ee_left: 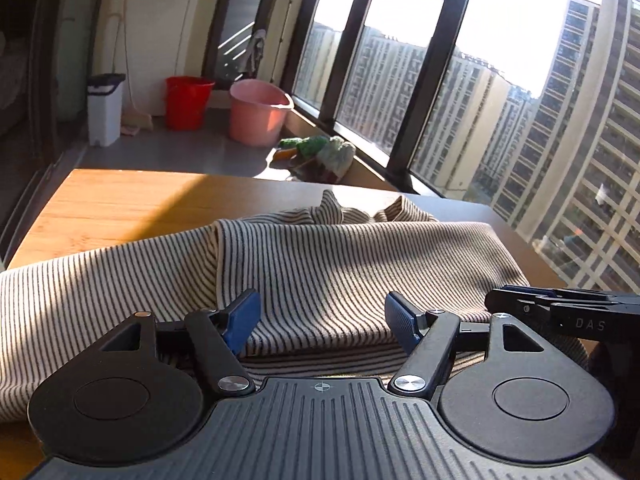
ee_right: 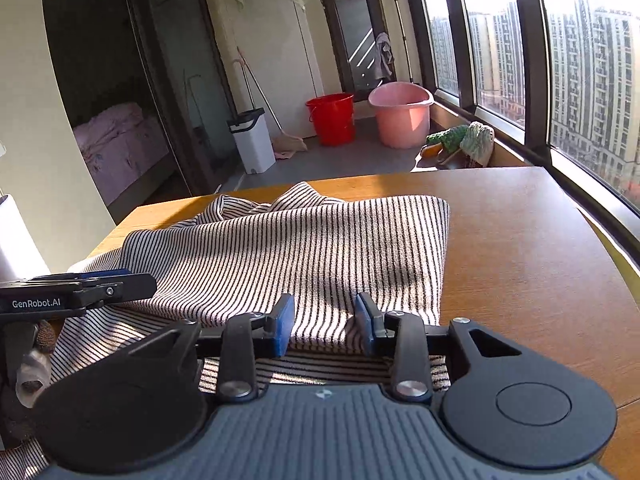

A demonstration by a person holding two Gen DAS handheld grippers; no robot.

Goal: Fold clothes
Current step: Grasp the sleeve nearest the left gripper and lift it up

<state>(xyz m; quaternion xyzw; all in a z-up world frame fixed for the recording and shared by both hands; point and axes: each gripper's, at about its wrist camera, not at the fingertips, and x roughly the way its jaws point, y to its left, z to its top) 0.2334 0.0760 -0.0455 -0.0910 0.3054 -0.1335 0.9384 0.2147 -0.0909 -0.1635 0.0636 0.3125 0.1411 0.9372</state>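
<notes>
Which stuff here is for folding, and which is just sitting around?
For folding: striped cloth, left gripper, right gripper, table.

Just sitting around: red bucket, pink tub, white bin, green rags.

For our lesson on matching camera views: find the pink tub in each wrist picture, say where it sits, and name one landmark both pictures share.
Left wrist view: the pink tub stands upper centre-left on the floor beyond the table, right of the red bucket.
Right wrist view: the pink tub stands upper centre-right, again right of the red bucket.
Shared landmark: the striped garment on the table.
</notes>
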